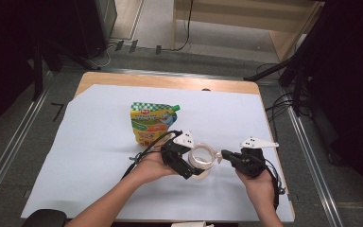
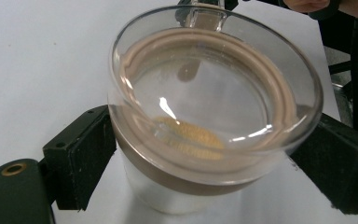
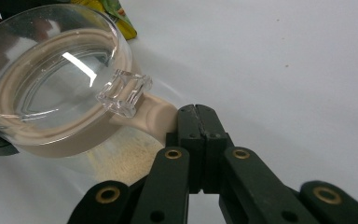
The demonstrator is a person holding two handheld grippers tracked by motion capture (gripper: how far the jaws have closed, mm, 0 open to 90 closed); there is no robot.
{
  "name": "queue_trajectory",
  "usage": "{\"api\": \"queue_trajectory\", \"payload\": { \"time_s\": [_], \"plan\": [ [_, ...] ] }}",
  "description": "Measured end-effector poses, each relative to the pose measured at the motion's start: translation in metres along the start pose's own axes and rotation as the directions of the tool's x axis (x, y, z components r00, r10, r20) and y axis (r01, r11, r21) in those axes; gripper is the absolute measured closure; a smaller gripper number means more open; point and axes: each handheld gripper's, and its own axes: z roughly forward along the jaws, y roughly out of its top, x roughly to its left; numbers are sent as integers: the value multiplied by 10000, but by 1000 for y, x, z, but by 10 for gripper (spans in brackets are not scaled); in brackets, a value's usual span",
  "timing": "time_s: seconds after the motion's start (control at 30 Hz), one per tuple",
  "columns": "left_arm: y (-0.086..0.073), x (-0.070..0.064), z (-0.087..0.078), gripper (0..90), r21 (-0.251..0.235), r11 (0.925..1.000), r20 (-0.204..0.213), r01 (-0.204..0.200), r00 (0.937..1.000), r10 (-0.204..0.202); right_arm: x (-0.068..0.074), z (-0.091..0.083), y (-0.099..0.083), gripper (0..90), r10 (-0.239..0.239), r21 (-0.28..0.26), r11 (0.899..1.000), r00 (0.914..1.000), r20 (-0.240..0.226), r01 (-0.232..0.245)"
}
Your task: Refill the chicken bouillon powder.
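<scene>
Right now I have the round clear glass jar with its domed clear lid and beige sealing ring just below the centre of the high view, held between my two tools over the white paper sheet that covers the wooden table. My left gripper is clamped around the jar's body: in the left gripper view its two black jaws press against the jar from either side, just under the beige band. My right gripper comes in from the right of the frame; in the right gripper view its jaws are fully closed together, and their tips sit against the beige tab below the clear lid latch. Whether they actually pinch that tab, I cannot tell.

I judge the jar stiff, smooth and breakable, so it could slip if the squeeze eases. A thin layer of pale yellow grains lies at its bottom, so it should be light. The body under the band looks to me the safest hold; the tab is small and calls for a gentle pull.

A yellow and green spouted pouch lies on the paper above and left of the jar, well apart.
</scene>
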Motion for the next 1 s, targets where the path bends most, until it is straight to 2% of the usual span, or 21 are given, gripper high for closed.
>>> {"api": "queue_trajectory", "payload": {
  "time_s": [0.07,0.13,0.27,0.63,0.73,0.8,1.0],
  "plan": [
    [2,-2,-1,102,9,9995,-211,-309,9993,309,0,0,0,900,-9,-6,10000,10000,-6,9],
    [3,-3,-1,102,38,9992,-286,-405,9988,406,0,0,0,900,-15,-5,10000,10000,-8,15],
    [10,-4,-1,103,355,9984,-328,-446,9984,458,0,-1,-1,900,-43,-15,10000,10000,-1,43],
    [19,-5,-5,109,447,9972,-335,-595,9976,610,0,-1,-1,900,-12,-11,10000,10000,19,12],
    [23,-6,-8,109,323,9979,-303,-556,9979,566,0,-1,-1,900,1,-20,10000,10000,11,-1],
    [26,-5,-9,110,516,9968,-271,-602,9977,617,0,-1,-1,900,-7,-23,10000,10000,15,7],
    [34,-7,-12,113,552,9957,-284,-745,9967,761,1,-1,-1,900,-14,-32,10000,10000,20,14]
  ]
}}
